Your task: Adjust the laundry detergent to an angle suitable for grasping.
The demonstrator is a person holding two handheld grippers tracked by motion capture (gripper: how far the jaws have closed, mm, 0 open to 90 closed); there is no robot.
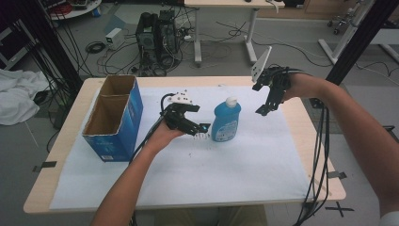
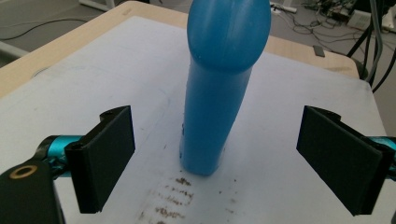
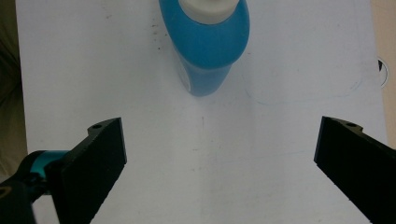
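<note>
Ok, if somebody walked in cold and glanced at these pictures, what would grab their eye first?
Probably the blue bottle with its white cap, upright mid-table on the white sheet. The left gripper is low beside it, fingers spread wide with the bottle ahead between them and untouched, while the right gripper hangs open above and to its right. An open blue cardboard box stands at the left.

Bottle (image 1: 226,120) upright mid-table; box (image 1: 113,117) to its left, left tongs (image 1: 201,128) btwn them.
</note>
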